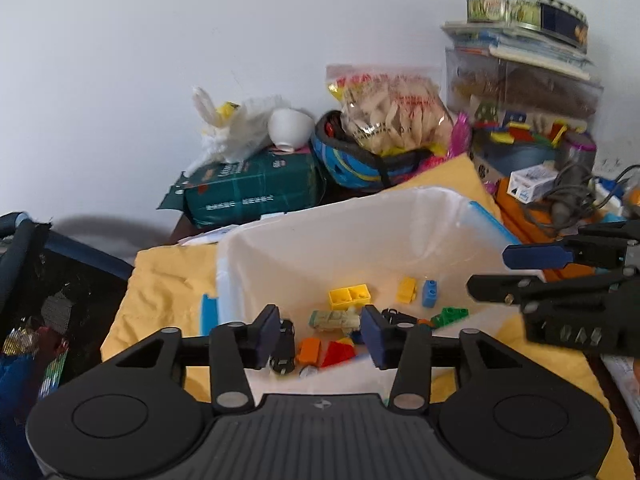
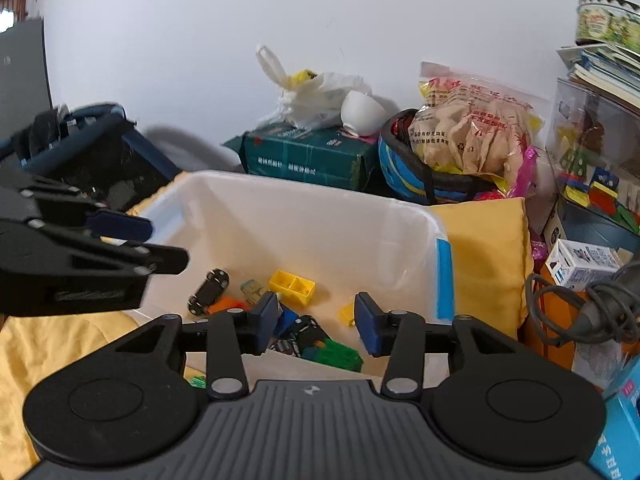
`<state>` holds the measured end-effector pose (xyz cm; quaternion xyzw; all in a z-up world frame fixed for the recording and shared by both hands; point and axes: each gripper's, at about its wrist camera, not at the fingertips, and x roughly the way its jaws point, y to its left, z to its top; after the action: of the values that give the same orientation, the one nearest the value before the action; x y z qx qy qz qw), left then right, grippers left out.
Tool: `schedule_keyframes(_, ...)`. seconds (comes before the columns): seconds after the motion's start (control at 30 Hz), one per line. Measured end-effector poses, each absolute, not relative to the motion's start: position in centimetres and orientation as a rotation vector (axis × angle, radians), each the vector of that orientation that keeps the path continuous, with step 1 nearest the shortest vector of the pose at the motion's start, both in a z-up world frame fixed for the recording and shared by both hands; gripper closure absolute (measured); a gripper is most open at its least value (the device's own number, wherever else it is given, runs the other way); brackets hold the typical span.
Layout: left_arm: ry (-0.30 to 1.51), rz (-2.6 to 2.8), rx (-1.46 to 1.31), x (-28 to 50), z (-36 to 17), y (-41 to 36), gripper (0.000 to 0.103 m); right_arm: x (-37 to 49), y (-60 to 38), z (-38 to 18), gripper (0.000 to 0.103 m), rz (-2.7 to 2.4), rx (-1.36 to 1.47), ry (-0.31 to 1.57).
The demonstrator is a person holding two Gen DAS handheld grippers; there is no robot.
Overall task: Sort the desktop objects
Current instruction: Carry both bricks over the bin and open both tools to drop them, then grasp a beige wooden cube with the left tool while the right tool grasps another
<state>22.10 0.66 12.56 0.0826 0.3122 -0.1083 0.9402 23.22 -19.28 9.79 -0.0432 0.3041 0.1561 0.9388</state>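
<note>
A translucent white bin (image 1: 400, 208) (image 2: 320, 196) stands on a yellow cloth and holds several toys: a yellow brick (image 1: 349, 297) (image 2: 292, 287), a blue brick (image 1: 429, 293), a green brick (image 1: 450, 316) (image 2: 336, 354), a red piece (image 1: 338, 353), an orange brick (image 1: 309, 350) and a black toy car (image 1: 283, 346) (image 2: 209, 291). My left gripper (image 1: 320, 334) is open and empty over the bin's near side. My right gripper (image 2: 316, 322) is open and empty over the bin. Each gripper shows from the side in the other's view, the right one (image 1: 532, 268) and the left one (image 2: 132, 244).
Behind the bin lie a green package (image 1: 252, 188), a white bag (image 1: 236, 128), a blue helmet (image 1: 352, 160) with a snack bag (image 1: 392, 108), and a clear box with books and a tin (image 1: 524, 8). A black mesh basket (image 1: 48, 280) is left. Cables (image 2: 580, 300) and cartons are right.
</note>
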Motion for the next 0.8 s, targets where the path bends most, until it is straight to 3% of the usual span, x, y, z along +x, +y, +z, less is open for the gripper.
schedule_keyframes(0.23,0.758,-0.232,0.193,17.4,7.2,2.6,0.046,19.4,-21.0,10.0,0.051,0.41,0.02,0.606)
schedule_keyframes(0.43,0.906,-0.301,0.251,17.1,1.1,2.2,0.046,17.9,-19.6,5.5,0.049,0.415,-0.082,0.718)
schedule_keyframes(0.7,0.877,-0.339,0.26,18.4,-0.4,1.2,0.047,16.0,-18.5,0.1,0.049,0.416,-0.116,0.876)
schedule_keyframes(0.8,0.886,-0.334,0.277,19.5,-0.8,0.3,0.052,15.4,-18.4,-0.8,0.049,0.411,-0.113,0.905)
